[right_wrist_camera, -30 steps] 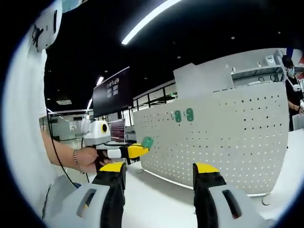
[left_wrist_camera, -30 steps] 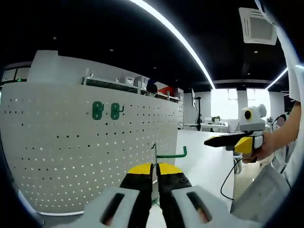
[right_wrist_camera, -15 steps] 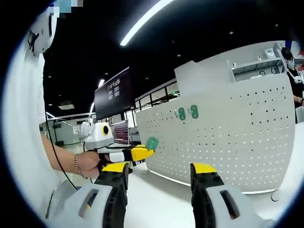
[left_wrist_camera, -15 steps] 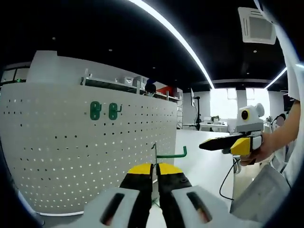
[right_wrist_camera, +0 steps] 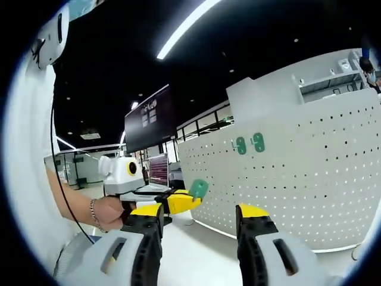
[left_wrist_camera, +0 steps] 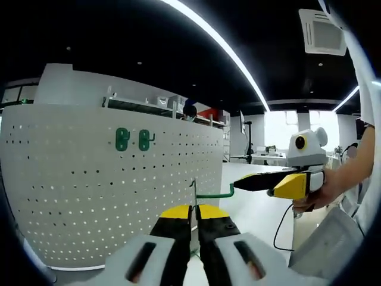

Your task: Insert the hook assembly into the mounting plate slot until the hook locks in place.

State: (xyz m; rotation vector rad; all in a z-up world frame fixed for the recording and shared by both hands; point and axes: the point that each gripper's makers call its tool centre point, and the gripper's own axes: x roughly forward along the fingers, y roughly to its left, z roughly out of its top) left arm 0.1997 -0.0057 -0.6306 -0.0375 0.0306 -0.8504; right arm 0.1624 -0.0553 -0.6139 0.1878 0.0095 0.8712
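Since the earlier frame: right tool (left_wrist_camera: 247, 180) closer in from the right of the left gripper view, its dark jaw tips now just beside the bent end of the green hook (left_wrist_camera: 215, 193); pegboard (right_wrist_camera: 297, 173) swung toward the right and larger in the right gripper view.

Left gripper view: left tool (left_wrist_camera: 193, 215) rising from bottom centre, yellow-capped black jaws pressed together on the thin green wire hook, its rod running to the right and turning up at the tip. White perforated pegboard (left_wrist_camera: 89, 185) across the left half, smooth sheet with even rows of small round holes, curved by the lens. Two green plastic mounts (left_wrist_camera: 132, 139) high on the board, upper left of centre, rounded and slotted. White desk (left_wrist_camera: 256, 208) in open stretch right of the board's edge. Hand (left_wrist_camera: 318, 193) gripping the right tool at far right.

Right gripper view: right tool (right_wrist_camera: 197, 217) at bottom, jaws spread wide, nothing between them. Left tool (right_wrist_camera: 187, 199) at left of centre, held by a hand (right_wrist_camera: 110, 211) with a bracelet, carrying a flat green plate (right_wrist_camera: 198, 189), rounded-rectangular. Green mounts (right_wrist_camera: 249, 143) at centre right, on the board. Dark monitor (right_wrist_camera: 150, 118) at upper left of centre. Clear room between the carried piece and the board.
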